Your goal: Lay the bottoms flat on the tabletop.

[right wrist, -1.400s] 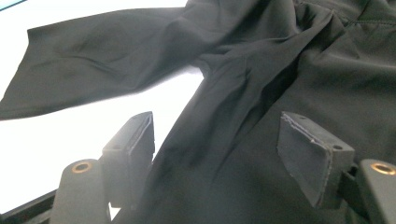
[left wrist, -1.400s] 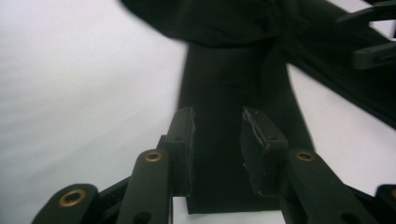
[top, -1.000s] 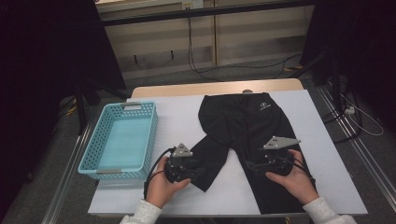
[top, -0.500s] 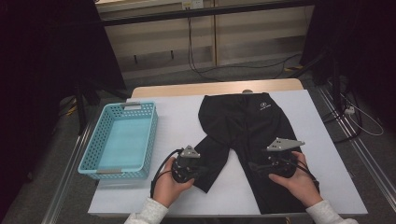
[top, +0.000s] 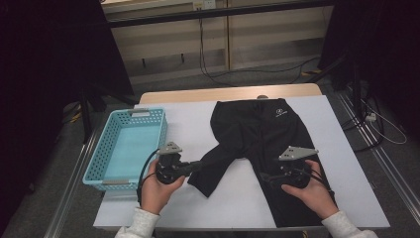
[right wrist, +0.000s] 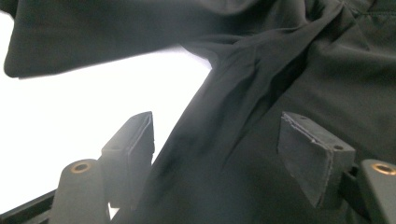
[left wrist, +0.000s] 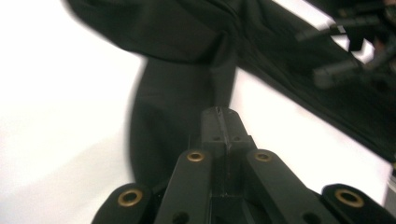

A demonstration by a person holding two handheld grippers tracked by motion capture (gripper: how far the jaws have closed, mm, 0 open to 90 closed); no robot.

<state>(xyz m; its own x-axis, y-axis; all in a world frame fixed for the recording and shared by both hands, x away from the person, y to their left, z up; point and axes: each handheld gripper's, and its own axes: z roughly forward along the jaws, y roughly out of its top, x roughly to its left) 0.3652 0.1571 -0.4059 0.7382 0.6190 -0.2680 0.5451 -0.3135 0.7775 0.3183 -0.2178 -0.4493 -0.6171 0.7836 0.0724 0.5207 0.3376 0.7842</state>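
Observation:
Black shorts [top: 267, 129] lie flat on the white table [top: 188, 114], waistband at the far side. My left gripper [top: 198, 165] is at the outer edge of the left leg, shut, with a fold of the cloth pinched at its tips [left wrist: 219, 119]. That leg [left wrist: 177, 93] is drawn out toward the gripper. My right gripper [top: 265, 176] rests low over the right leg, near its inner edge. Its jaws stand open [right wrist: 219, 140] with the dark fabric [right wrist: 280, 70] lying between and under the pads [right wrist: 310, 149], not pressed.
A light blue plastic basket [top: 99, 168] stands at the table's left edge, close beside my left hand. Bare white tabletop [top: 233, 198] shows between the two legs and along the front. Cables run across the floor beyond the table.
The left gripper's jaws have closed on the edge of the left leg. The left hand has drawn back to the left and risen slightly, tugging that leg with it. The right hand has stayed still.

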